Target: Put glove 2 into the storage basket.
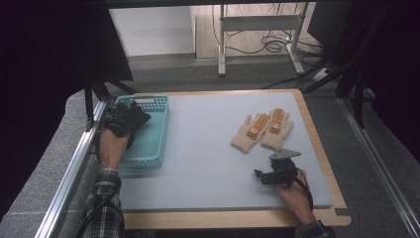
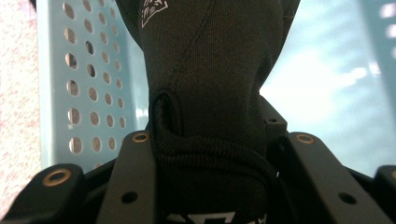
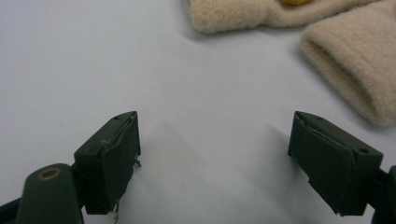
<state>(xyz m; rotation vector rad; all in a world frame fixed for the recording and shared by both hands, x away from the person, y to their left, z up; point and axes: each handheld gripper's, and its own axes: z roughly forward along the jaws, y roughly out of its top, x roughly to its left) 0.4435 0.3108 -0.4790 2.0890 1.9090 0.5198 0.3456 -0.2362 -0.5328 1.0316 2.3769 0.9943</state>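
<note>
Metal desk frame (image 1: pixel 257 29), floor cables (image 1: pixel 270 44).

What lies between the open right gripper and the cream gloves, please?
Nothing: bare grey mat separates the right gripper from the cream gloves, shown in the right gripper view.

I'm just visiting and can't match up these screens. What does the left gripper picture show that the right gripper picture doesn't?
Left gripper view: a black fabric glove clamped between that gripper's black jaws, over a teal perforated plastic basket.

Right gripper view: two cream knitted gloves, one with an orange patch, lying on the pale grey table mat beyond jaws spread wide apart.

Shared: each looks along its own pair of black jaws.
</note>
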